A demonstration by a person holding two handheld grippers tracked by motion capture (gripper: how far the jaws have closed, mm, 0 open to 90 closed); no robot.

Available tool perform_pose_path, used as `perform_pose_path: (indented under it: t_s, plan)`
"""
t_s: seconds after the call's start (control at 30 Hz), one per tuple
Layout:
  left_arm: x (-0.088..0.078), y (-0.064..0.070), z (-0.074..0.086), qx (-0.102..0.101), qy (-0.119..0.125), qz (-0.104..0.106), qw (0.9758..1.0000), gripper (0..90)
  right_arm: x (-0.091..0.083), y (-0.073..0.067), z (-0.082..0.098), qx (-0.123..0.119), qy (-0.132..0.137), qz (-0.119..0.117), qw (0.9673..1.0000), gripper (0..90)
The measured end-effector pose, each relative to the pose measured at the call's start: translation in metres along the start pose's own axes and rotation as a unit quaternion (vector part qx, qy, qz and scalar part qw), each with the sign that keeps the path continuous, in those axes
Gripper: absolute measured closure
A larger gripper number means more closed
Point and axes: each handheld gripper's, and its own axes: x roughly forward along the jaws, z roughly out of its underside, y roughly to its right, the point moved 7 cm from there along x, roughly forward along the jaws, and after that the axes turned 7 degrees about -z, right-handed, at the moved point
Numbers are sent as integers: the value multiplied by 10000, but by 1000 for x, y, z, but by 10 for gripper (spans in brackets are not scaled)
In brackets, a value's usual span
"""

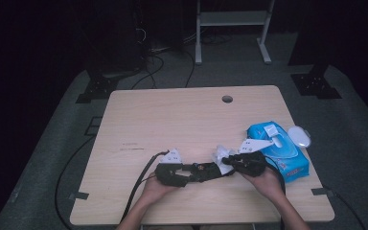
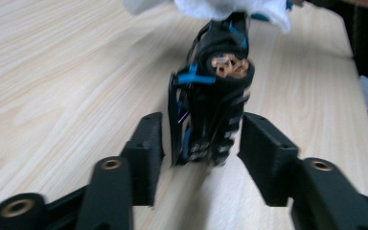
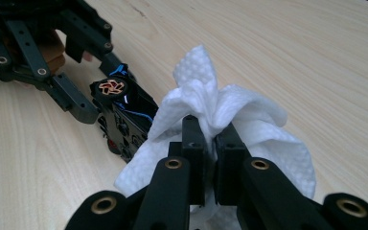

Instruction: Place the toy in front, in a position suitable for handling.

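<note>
Crumpled white embossed wipe (image 3: 230,115) covers black controller (image 3: 124,120).

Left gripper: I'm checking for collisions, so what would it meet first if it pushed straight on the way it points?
The left gripper already has the black remote-like device between its open jaws, so that comes first. Just beyond lies the white wipe pinched by the right gripper, though depth is hard to judge.

Setting: a dim lab or recording room. A light wood-grain tabletop with a round cable hole (image 1: 227,99) stands on grey carpet (image 1: 52,143). Black cables (image 1: 148,67) trail across the floor toward dark equipment stands (image 1: 96,86); a white metal frame (image 1: 232,28) stands behind. Surroundings unlit, only the table illuminated.
</note>
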Motion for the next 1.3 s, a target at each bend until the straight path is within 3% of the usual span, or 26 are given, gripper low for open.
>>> perform_pose_path:
  t_s: [0.1,0.17,0.23,0.27,0.3,0.43,0.53,0.63,0.7,0.8,0.83,0.9,1.07,1.13,1.2,1.3]
  plan:
    - [4,3,-3,89,-43,-129,9999,389,-2,-3,2,1,44,-3,10000,850]
    - [6,4,-4,138,-22,-165,9998,376,-2,-6,3,-22,49,-5,10000,850]
    - [8,7,-5,229,-27,-88,9997,419,0,-10,2,-34,20,-70,10000,849]
    - [9,9,-5,299,-7,-71,9995,503,3,-14,0,-87,-15,-93,9999,850]
    - [9,10,-5,451,-19,-131,9989,523,6,-18,-2,-127,-24,-139,9998,850]
    - [8,13,-5,673,-34,-141,9976,548,30,-42,-14,-294,2,-520,9982,850]
    - [7,13,-4,821,-57,-151,9965,555,42,-54,-20,-460,10,-609,9971,850]
    - [5,13,-2,756,5,-126,9971,557,36,-48,-18,-438,-45,-520,9977,850]
    - [3,12,-1,754,21,-114,9971,558,26,-38,-11,-432,-115,-243,9987,850]
    - [5,14,-2,770,51,-100,9970,562,11,-26,-4,-151,15,-191,9997,850]
    - [6,14,-2,777,48,-103,9969,562,9,-25,-3,-182,-3,-109,9998,850]
    - [6,14,-2,790,44,-102,9968,563,12,-28,-5,-202,9,-88,9998,850]
    - [5,16,-1,807,53,-50,9967,564,34,-51,-15,-358,70,-450,9983,850]
    - [3,15,0,822,36,-31,9966,564,39,-56,-18,-474,24,-485,9977,850]
    - [0,14,1,821,50,0,9966,565,37,-53,-17,-461,-5,-452,9979,849]
    - [-3,10,4,813,75,17,9967,564,22,-38,-8,-370,-34,-199,9991,850]
